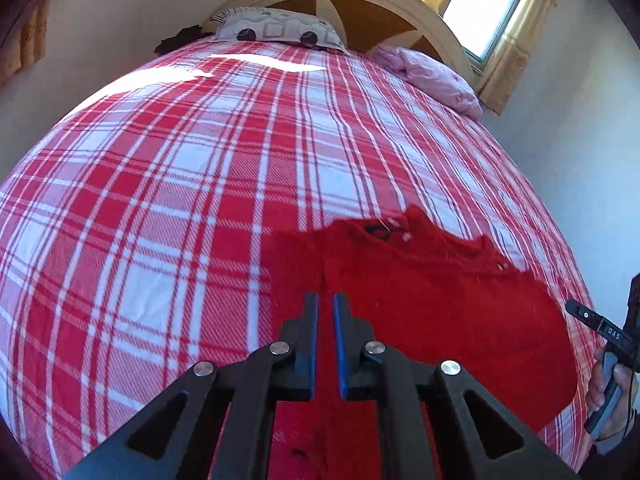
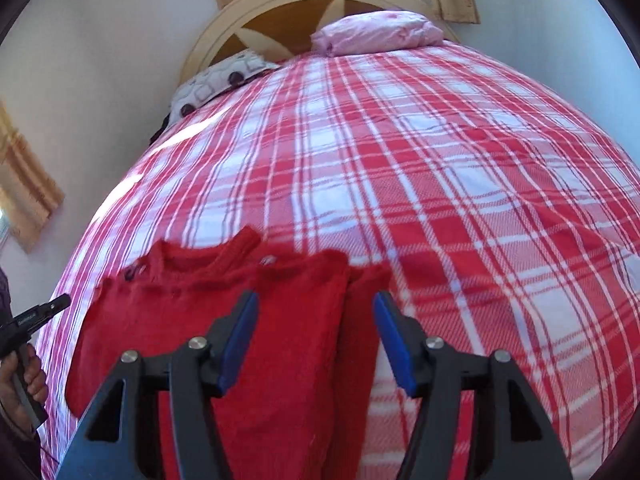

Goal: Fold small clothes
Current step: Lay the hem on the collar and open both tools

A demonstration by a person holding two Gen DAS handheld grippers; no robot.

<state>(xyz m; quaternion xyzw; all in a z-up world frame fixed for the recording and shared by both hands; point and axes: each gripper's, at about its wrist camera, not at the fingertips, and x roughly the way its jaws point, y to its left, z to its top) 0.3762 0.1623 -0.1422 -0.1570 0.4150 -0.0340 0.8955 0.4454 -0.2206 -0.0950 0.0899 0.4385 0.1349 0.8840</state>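
A small red knitted top [image 1: 440, 304] lies flat on the red and white plaid bedspread [image 1: 200, 184], its sides folded in over the middle. It also shows in the right wrist view [image 2: 248, 320]. My left gripper [image 1: 326, 300] hovers over the top's left part, its jaws nearly together with a thin gap and nothing between them. My right gripper [image 2: 314, 304] is open over the top's right folded edge and holds nothing. The right gripper's handle and hand show at the left wrist view's right edge [image 1: 612, 356].
A grey patterned pillow [image 1: 276, 30] and a pink pillow [image 1: 432, 74] lie at the arched headboard [image 1: 360, 4]. A window with yellow curtains [image 1: 492, 4] is behind it. White walls flank the bed.
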